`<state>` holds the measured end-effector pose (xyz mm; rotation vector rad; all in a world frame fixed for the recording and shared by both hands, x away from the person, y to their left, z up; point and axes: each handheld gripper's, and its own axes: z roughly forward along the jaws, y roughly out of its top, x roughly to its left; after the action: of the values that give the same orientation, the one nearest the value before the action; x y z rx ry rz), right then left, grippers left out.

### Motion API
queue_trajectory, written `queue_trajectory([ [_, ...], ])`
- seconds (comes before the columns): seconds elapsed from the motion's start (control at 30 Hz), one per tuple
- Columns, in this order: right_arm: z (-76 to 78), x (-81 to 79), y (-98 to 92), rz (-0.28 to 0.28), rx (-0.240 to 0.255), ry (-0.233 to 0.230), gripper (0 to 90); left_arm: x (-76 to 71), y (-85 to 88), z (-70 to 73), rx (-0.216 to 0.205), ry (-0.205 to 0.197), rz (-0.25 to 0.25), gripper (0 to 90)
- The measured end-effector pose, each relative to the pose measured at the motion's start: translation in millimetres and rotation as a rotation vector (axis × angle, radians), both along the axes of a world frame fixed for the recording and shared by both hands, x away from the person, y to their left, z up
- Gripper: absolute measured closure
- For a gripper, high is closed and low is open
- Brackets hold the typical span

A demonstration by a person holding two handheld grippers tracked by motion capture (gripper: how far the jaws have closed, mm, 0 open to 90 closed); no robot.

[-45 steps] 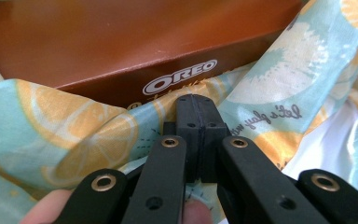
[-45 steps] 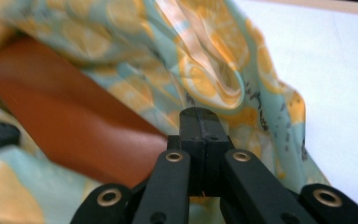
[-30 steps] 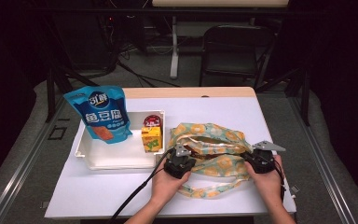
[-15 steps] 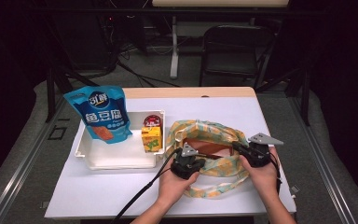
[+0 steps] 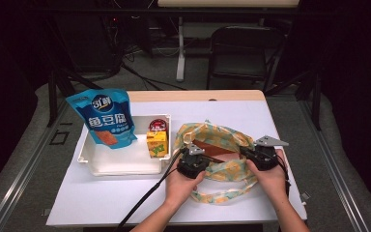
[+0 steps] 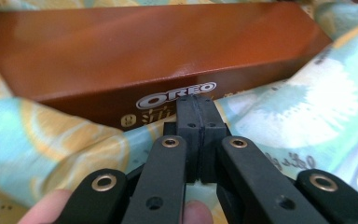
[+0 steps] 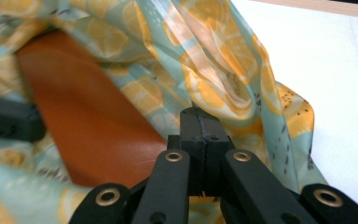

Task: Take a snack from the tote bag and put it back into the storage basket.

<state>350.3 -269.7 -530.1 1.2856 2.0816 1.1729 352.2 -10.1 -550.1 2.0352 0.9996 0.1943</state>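
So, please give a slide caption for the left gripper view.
Left claw, shut on lemon-print bag fabric, beside a brown Oreo box inside.

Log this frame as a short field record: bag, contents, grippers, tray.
bag: lemon-print fabric bag, mouth pulled open on the white table
contents: brown Oreo box lying inside
left gripper: shut on the bag's left rim
right gripper: shut on the bag's right rim
tray: white tray left of the bag, holding blue snack pouch, yellow drink carton, red-lidded cup

"OREO" on brown box (image 6: 158, 56)
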Motion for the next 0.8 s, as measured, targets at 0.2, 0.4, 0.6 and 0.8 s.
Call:
queue_trajectory([
  [0.2,0.3,-15.0,-0.7,0.024,0.004,-0.018,90.0,1.7,1.4,3.3,-0.016,-0.003,0.018,90.0],
  [0.4,2.8,-29.9,-2.5,0.044,0.029,-0.037,90.0,-19.6,1.8,30.1,-0.130,-0.071,-0.051,88.9],
  [0.6,-1.1,-41.3,0.9,0.049,0.045,-0.025,89.8,-37.6,-15.0,36.0,-0.195,-0.058,-0.151,86.1],
  [0.8,-3.6,-44.3,-3.8,0.032,0.037,-0.019,89.3,-37.2,-28.2,-0.7,-0.074,0.015,-0.170,89.2],
])
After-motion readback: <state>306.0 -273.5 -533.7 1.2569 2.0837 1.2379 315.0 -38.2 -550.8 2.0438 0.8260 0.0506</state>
